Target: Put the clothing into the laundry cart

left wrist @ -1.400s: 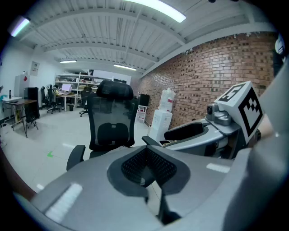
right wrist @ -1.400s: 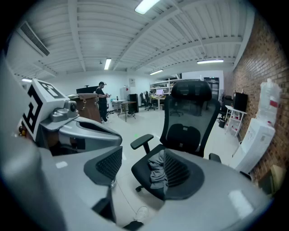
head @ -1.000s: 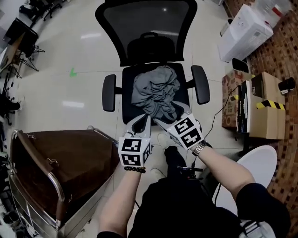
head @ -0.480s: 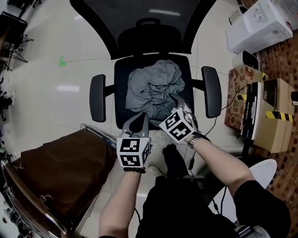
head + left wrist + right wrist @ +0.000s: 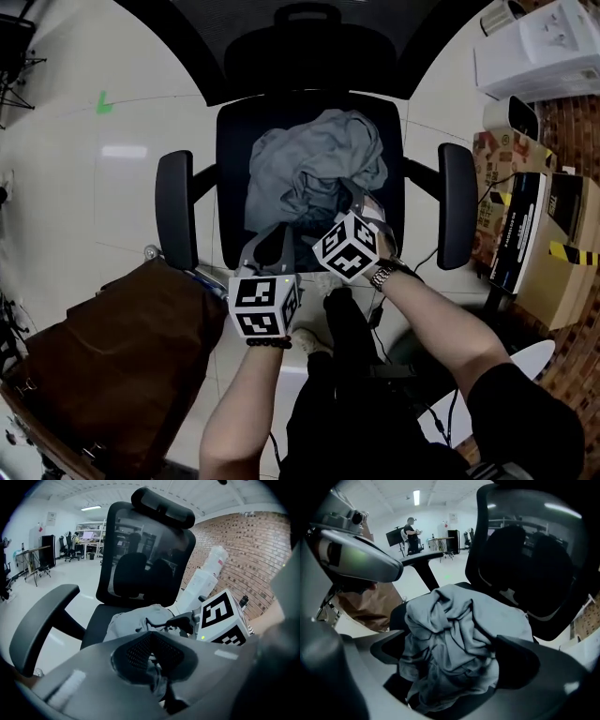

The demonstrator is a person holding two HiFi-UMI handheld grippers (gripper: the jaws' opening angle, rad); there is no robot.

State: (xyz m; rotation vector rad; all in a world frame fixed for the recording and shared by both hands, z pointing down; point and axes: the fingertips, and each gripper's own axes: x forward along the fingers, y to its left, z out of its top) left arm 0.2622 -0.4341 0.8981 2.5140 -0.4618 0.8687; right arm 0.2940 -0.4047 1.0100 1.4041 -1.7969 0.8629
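The grey clothing [image 5: 314, 169] lies crumpled in a heap on the black seat of an office chair [image 5: 234, 141], between its two padded armrests and in front of the mesh backrest. The chair stands on a pale, glossy tiled floor [image 5: 94, 187] that carries a small green mark [image 5: 103, 103].

Beside the chair's front corner, on the person's left, is the laundry cart [image 5: 122, 366], a metal frame lined with brown fabric. On the other side, cardboard boxes [image 5: 562, 272] and a white unit [image 5: 544, 47] sit against a brick wall [image 5: 248, 545]. Far back in the room, desks and stands line the wall and a person [image 5: 412, 534] stands among them.

Both grippers reach over the seat's front edge. The right gripper [image 5: 367, 208] has just been opening its jaws; they now stand wide apart with the near side of the heap between them, and I see no squeeze on the cloth. The left gripper [image 5: 272, 246] sits just beside it at the lower edge of the heap, its jaw tips drawn together; cloth shows beyond them, but I cannot tell whether any is pinched.
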